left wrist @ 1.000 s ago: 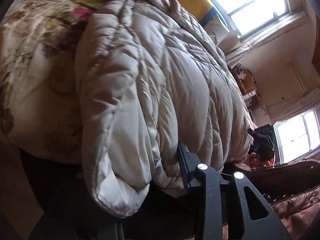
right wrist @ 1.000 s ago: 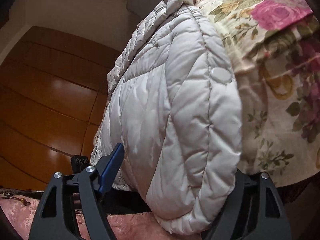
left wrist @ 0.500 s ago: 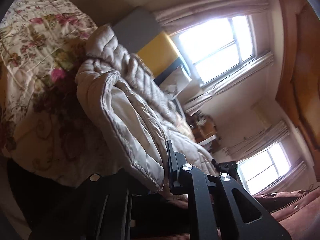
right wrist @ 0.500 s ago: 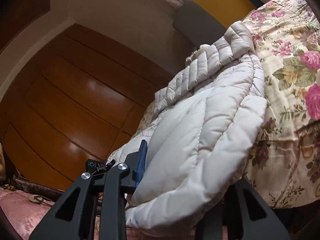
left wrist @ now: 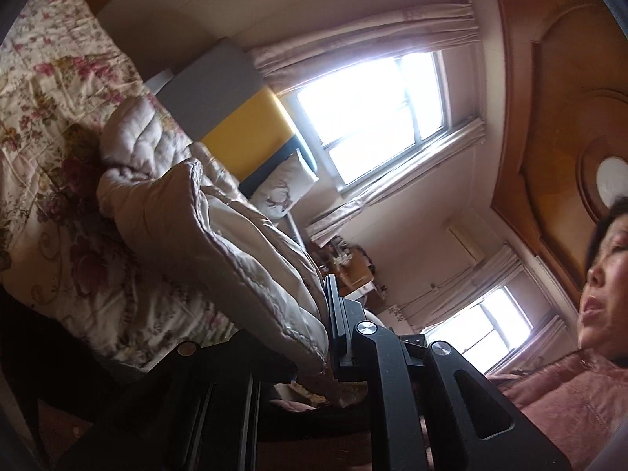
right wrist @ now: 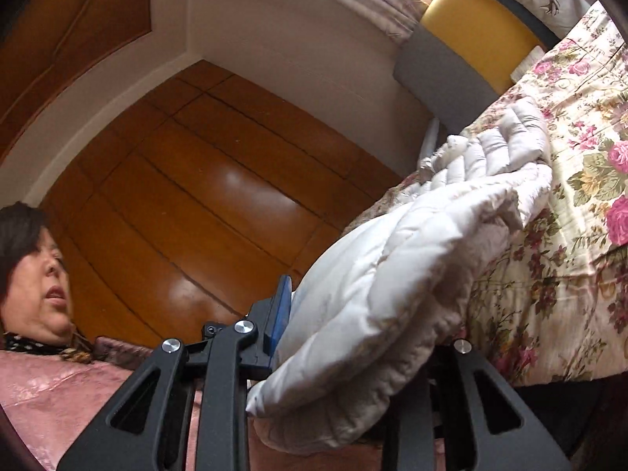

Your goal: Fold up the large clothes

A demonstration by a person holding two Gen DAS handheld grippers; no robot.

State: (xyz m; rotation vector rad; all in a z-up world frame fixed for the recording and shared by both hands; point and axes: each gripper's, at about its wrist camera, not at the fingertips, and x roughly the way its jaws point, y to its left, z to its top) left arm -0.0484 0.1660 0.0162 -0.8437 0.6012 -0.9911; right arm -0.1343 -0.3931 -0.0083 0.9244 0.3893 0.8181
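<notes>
A: Count of items?

B: One quilted jacket [left wrist: 219,243], pale beige, lying on one floral bedspread [left wrist: 47,90]. Two tongs: the left gripper [left wrist: 314,337] and the right gripper [right wrist: 353,337]. One person, seen in both views. Two windows appear in the left wrist view, the upper window [left wrist: 376,117] at about 1 o'clock and the lower window [left wrist: 486,325] at 4 o'clock. One yellow headboard panel [left wrist: 247,133] and one pillow [left wrist: 280,192] stand beyond the jacket.

A: What does each view add?

B: The left wrist view alone shows both windows with their curtains and the carved wooden ceiling [left wrist: 557,117] at 2 o'clock. The right wrist view alone shows the wooden wardrobe doors [right wrist: 204,196] from 9 to 11 o'clock; the bedspread fills its 3 o'clock side. There the jacket [right wrist: 392,274] runs from the centre up toward 1 o'clock.

A: State of the tongs?

B: Left gripper: fingers drawn close together, pinching the jacket's stitched hem. Right gripper: fingers set well apart, a thick fold of padding clamped between them, pressing on the blue pad [right wrist: 279,314] of one finger. Both held edges are lifted off the bed; the far end of the jacket rests on the bedspread.
</notes>
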